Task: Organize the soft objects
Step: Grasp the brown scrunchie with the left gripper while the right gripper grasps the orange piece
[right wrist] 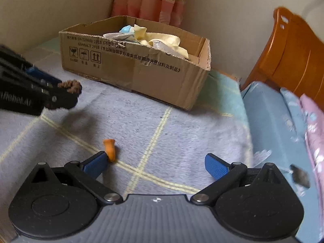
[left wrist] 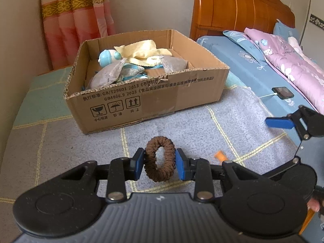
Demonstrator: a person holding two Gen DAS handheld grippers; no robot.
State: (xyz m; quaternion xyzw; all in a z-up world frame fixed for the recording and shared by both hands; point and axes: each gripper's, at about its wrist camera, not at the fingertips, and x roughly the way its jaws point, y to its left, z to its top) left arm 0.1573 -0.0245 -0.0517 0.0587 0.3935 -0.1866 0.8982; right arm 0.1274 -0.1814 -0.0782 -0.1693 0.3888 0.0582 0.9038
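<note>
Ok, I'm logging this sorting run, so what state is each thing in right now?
Left tool: shut on brown hair tie.
Brown hair tie: held, squeezed.
Right tool: open, holds nothing.
Orange earplug: lying on blanket, loose.
Cardboard box: open, partly filled.
Phone: plugged in.

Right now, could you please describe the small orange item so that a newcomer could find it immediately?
Start at the open cardboard box on the grey checked blanket, then come toward the camera. The small orange earplug lies on the blanket just ahead of one blue pad of the open right gripper. It is the only bright orange thing there, unlike the brown hair tie held in the left gripper.
</note>
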